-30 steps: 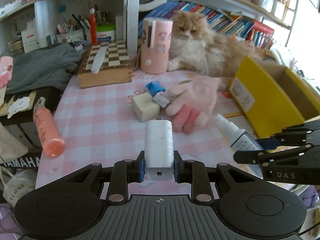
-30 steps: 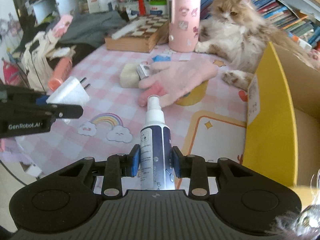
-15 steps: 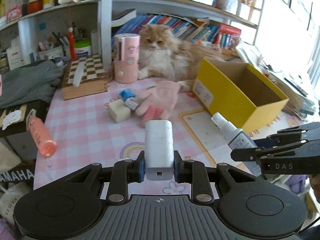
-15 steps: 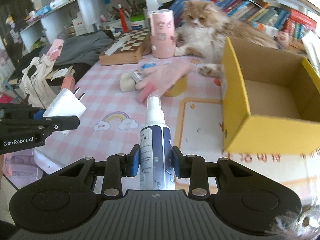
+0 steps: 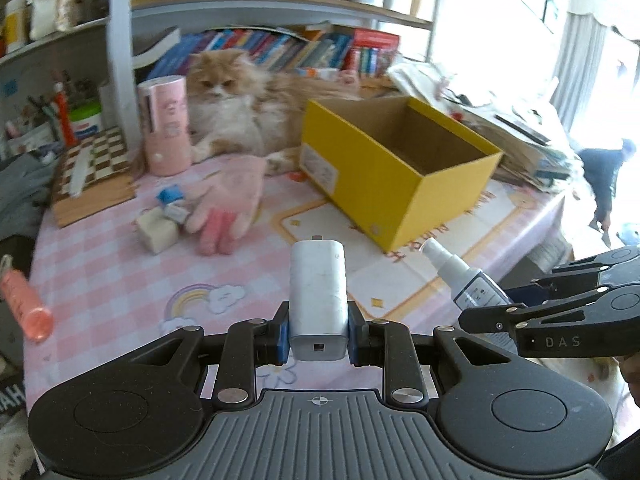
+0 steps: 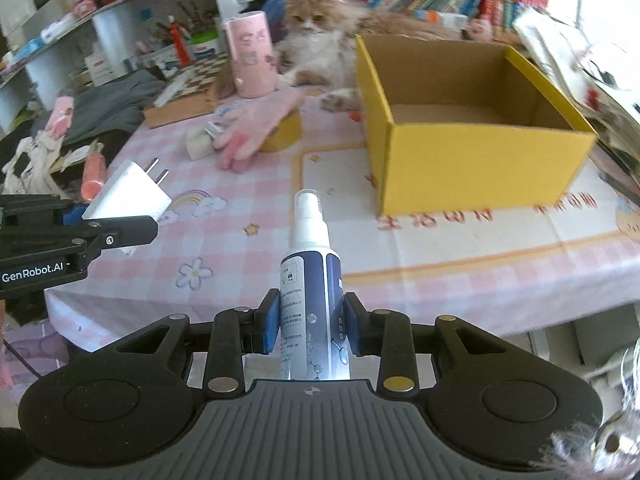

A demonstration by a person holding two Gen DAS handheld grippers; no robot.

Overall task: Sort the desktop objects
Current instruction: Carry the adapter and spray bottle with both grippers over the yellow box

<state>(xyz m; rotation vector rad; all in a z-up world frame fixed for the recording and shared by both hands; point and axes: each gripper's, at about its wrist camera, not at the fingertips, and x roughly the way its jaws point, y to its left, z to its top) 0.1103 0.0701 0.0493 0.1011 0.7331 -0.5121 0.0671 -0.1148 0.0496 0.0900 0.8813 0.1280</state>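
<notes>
left tool (image 5: 318, 338): pinching a white charger (image 5: 318, 292) by its sides, lower centre of the frame
right tool (image 6: 307, 334): pinching a spray bottle (image 6: 310, 280), nozzle pointing away
box (image 6: 472, 160): yellow, open top, upper right of the right view, beyond the bottle's tip
key relation: bottle's long axis aims just left of the box; right tool looks nearer it
surface (image 6: 440, 240): glove (image 6: 260, 128) at upper left

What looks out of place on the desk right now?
A cat lies on the desk just behind the yellow box, paws beside it. A pink glove is draped over a yellow tape roll, and a pink tube overhangs the table's edge.
</notes>
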